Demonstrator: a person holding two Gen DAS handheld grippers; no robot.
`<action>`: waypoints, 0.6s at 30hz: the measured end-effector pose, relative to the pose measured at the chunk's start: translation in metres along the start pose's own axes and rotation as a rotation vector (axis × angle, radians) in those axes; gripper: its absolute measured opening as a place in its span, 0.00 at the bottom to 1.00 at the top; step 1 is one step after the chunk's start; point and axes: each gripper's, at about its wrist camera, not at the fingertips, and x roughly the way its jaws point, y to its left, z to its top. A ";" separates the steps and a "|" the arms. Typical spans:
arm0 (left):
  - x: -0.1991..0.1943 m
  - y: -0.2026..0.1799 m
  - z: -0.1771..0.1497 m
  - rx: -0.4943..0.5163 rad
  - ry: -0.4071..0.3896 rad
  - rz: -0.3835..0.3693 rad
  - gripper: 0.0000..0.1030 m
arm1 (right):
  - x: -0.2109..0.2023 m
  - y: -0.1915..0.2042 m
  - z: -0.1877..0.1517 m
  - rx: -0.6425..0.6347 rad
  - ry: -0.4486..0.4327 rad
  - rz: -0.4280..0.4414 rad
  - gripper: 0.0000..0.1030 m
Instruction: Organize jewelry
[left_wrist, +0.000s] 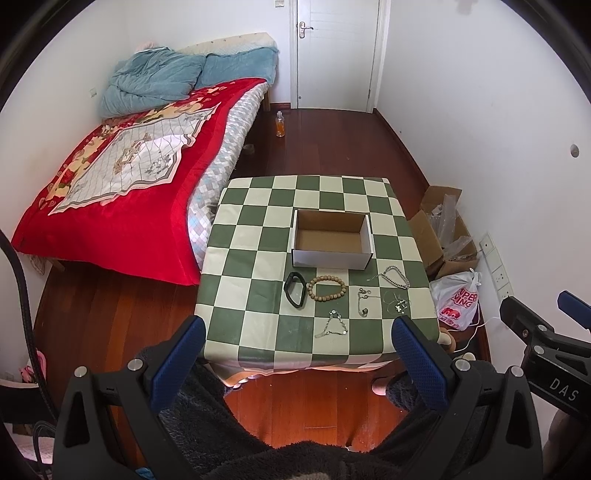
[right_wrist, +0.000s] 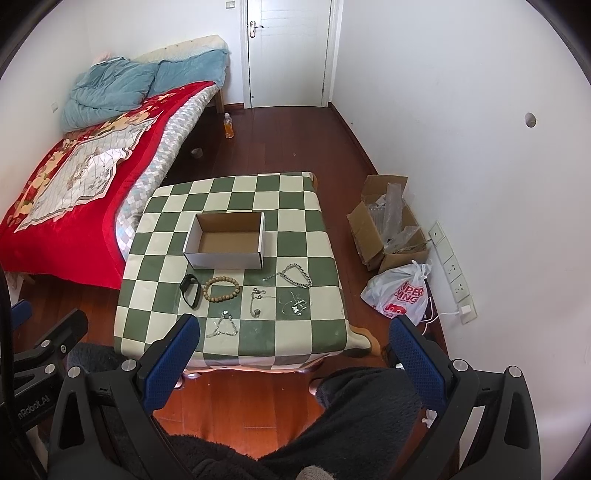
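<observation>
Status: task not started, judging from the layout.

Left claw (left_wrist: 297, 345): spread wide, nothing pinched, low in the frame short of the near edge of the bench (left_wrist: 258, 339). Right claw (right_wrist: 293, 343): likewise spread wide and holding nothing, low in its frame, short of the same edge.

Container: white cardboard box (left_wrist: 331, 238), open at the top, centre of the left wrist view, on the checkered cloth. Brown floor of the box fully visible; no jewelry inside.

Items outside the box, all on the bench between box and near edge:
- Black band (left_wrist: 295, 289), just below the lower-left corner of the box.
- Wooden bead bracelet (left_wrist: 327, 289), just right of the band; touching or apart, cannot tell.
- Heavy silver chain (left_wrist: 395, 277), below the lower-right corner of the box.
- Short silver chain (left_wrist: 362, 302), centre-right.
- Fine chain with a small cross-shaped pendant (left_wrist: 399, 305), furthest right.
- Silver chain lying in a triangle (left_wrist: 332, 325), nearest the claws.

Done: nothing visible. Left: all six pieces, presumably into the box. Thin chains flat on cloth: likely the hardest to pinch; bead bracelet and band probably the easiest first picks.
</observation>
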 end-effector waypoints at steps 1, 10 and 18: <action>-0.001 -0.001 0.002 0.000 0.001 -0.001 1.00 | -0.001 -0.001 0.001 0.000 -0.001 0.001 1.00; 0.003 0.000 0.000 -0.006 -0.016 -0.007 1.00 | -0.001 0.000 0.000 0.000 -0.005 -0.002 1.00; 0.005 0.006 -0.005 -0.004 -0.018 -0.013 1.00 | -0.001 0.001 -0.002 -0.001 -0.010 -0.007 1.00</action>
